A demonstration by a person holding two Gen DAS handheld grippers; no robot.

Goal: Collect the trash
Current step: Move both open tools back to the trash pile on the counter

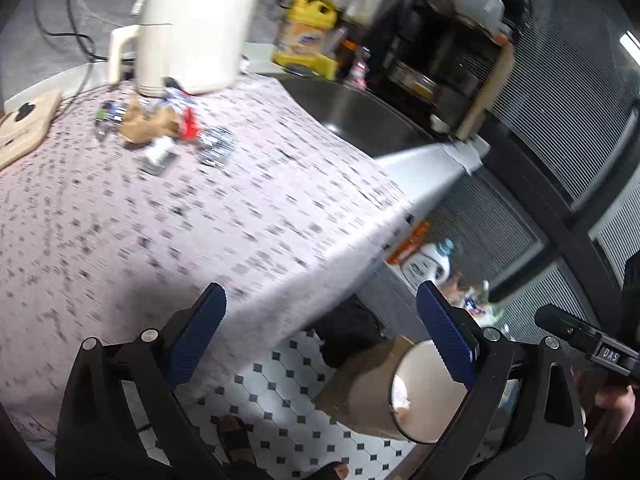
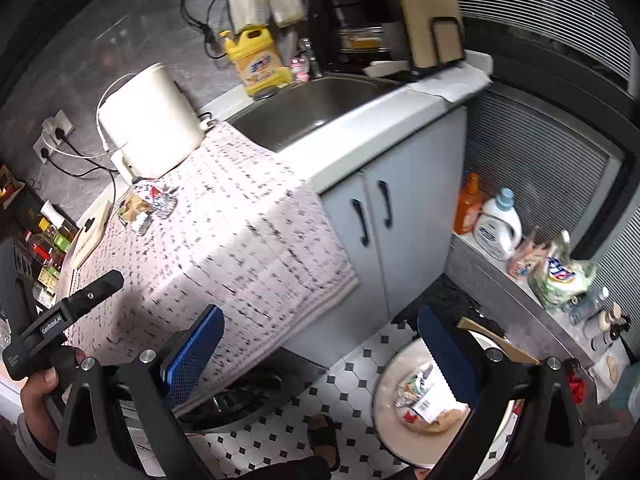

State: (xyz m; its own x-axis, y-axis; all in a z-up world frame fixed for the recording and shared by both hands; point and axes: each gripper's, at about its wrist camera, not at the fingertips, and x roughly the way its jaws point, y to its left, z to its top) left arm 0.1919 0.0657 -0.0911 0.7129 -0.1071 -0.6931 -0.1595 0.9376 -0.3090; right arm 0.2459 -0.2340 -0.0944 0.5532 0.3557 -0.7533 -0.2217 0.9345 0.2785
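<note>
Both tongs, right tongs [image 2: 320,344] and left tongs [image 1: 320,336], gape empty. Bin [image 2: 384,392] at lower right already holds wrappers. Trash pile [image 1: 160,128] sits upper left on the worktop [image 1: 260,200], touching the cream appliance [image 1: 192,24]. Risk, my guess: reaching in scatters light wrappers or snags the cloth.

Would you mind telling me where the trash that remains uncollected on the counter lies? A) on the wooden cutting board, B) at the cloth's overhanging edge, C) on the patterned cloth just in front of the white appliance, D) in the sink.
C: the pile of wrappers sits on the patterned cloth just in front of the white appliance.
</note>
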